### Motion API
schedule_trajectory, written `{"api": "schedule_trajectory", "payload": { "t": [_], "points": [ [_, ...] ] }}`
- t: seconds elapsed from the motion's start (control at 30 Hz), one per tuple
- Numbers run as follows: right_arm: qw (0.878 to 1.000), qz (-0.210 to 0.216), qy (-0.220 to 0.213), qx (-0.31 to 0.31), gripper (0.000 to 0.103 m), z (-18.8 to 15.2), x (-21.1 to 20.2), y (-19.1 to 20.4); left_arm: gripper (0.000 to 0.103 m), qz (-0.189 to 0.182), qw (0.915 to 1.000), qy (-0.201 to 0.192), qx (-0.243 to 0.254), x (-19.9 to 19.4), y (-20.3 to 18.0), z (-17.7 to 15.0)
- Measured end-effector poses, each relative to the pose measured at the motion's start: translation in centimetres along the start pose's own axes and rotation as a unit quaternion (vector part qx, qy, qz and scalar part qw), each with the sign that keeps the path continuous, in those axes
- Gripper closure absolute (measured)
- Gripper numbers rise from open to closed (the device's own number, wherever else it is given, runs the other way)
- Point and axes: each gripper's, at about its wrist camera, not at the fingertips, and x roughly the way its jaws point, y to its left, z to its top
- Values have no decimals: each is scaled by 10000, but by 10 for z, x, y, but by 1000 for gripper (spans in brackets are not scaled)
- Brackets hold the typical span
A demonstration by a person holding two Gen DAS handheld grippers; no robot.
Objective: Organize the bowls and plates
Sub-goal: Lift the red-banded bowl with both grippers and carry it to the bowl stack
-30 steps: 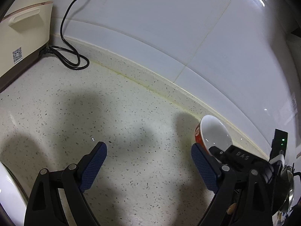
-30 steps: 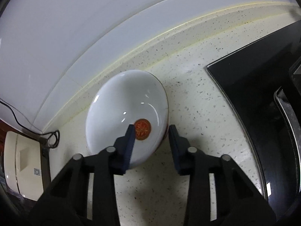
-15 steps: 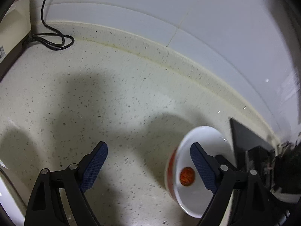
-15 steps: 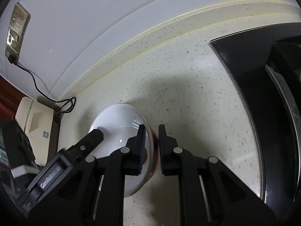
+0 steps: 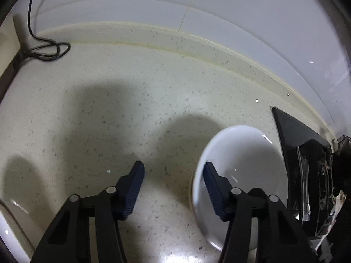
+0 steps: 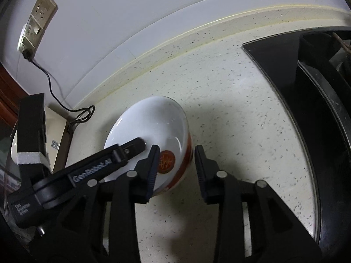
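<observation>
While the bowl (image 6: 151, 140) sits on the speckled counter (image 6: 230, 109) between wall and stove (image 6: 307, 87), the right gripper (image 6: 175, 164) is opening, its pads straddling the near rim without pressing. The left gripper (image 5: 173, 182) is closing, one finger (image 5: 214, 186) inside the bowl (image 5: 241, 166), nothing pinched yet. This looks like a handover; next, the left should clamp the rim.

You're working on a speckled stone-look counter (image 5: 105, 100), smooth with a slight sheen. The bowl (image 6: 153, 127) in front of you looks like glazed ceramic, glossy white inside, with a red band outside. Your grippers' fingers (image 6: 151, 171) are matt black plastic with ribbed blue pads. The wall tiles (image 5: 219, 11) are glossy. The stove top (image 6: 285, 70) on the right is shiny black.
</observation>
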Motion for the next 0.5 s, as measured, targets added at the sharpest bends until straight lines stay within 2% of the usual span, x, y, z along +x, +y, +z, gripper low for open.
{"api": "schedule_trajectory", "payload": {
  "t": [0.03,0.1,0.13,0.2,0.33,0.5],
  "points": [
    [9999,94,-13,80,68,0,1,-3,53,-64,10000,-14,-8,1,-1,0],
    [9997,177,-40,147,71,0,2,-7,74,-304,9995,-24,-1,3,-3,-3],
    [9996,197,-50,170,72,0,1,-8,77,-391,9992,-17,-13,4,-4,-4],
    [9995,227,-35,230,76,-1,1,-11,85,-328,9993,-172,71,1,-11,-7],
    [9994,205,-10,289,81,0,1,-13,86,-205,9989,-395,156,-7,-18,-10],
    [9988,347,-6,345,82,0,1,-12,86,-184,9985,-504,139,-18,-12,-15]
  ]
}}
